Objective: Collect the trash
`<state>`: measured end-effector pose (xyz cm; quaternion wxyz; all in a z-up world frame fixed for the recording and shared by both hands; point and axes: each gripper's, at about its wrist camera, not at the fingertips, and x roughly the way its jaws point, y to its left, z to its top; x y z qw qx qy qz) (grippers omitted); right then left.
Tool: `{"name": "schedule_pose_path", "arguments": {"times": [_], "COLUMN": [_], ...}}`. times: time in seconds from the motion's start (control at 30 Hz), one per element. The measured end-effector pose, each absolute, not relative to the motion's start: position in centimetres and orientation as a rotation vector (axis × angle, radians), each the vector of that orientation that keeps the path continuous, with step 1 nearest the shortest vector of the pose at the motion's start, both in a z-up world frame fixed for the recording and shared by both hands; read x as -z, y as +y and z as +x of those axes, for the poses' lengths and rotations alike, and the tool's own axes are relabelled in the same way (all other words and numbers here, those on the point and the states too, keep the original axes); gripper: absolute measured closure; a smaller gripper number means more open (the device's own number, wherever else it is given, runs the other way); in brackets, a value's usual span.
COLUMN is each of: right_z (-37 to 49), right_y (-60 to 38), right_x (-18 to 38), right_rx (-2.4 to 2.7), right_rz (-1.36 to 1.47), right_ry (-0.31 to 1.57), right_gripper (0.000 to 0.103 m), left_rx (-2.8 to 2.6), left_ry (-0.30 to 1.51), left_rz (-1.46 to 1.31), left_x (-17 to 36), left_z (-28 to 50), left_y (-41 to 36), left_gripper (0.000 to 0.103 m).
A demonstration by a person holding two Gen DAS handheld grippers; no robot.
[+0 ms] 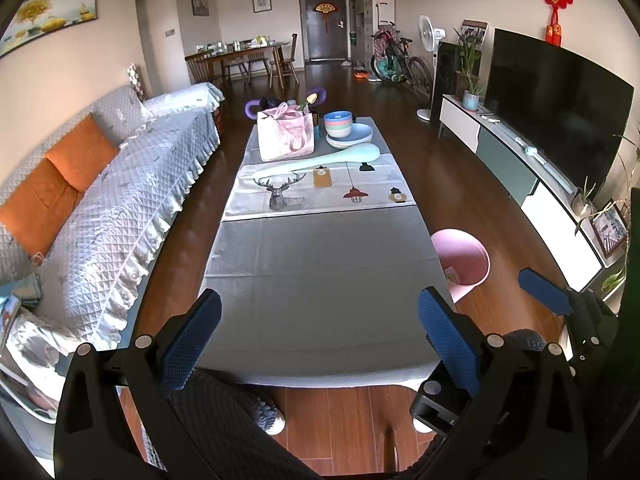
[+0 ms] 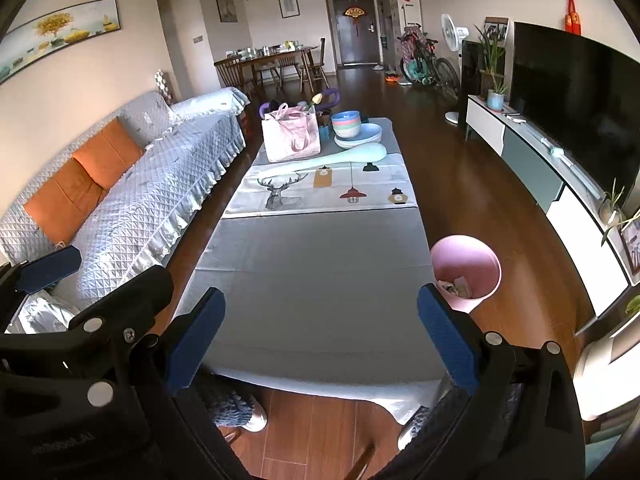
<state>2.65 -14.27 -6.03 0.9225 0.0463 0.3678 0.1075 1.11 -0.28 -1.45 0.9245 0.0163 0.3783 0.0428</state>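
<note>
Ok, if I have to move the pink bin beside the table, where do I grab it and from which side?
Grip the pink bin by its rim, from above, one finger inside and one outside the wall. It stands upright on the floor off the table's right edge, mouth open upward, too wide to span. The right gripper, open, is nearer; take the rim's table-far side, where nothing crowds it.

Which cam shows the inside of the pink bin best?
Right wrist view: the pink bin opens toward the camera, with crumpled scraps visible at its bottom. In the left wrist view the same pink bin sits partly behind the table edge, and little of its contents shows.
</note>
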Motion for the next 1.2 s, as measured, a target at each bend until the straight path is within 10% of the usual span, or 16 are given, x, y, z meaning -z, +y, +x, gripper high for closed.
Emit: {"name": "schedule_pose_path", "arguments": {"times": [1.2], "right_z": [2.1], "right_y": [-14.3], "right_x": [6.9], "right_rx": [-0.2], "right_rz": [0.077], "right_ry": [0.768], "right_gripper": [0.006], "left_rx": [-0.065], "left_ry": [0.8], "left_rz": [0.029], "left_x": [3.2], "left_z": [1.6], "left_y": [0.6], "left_gripper": [0.007]}}
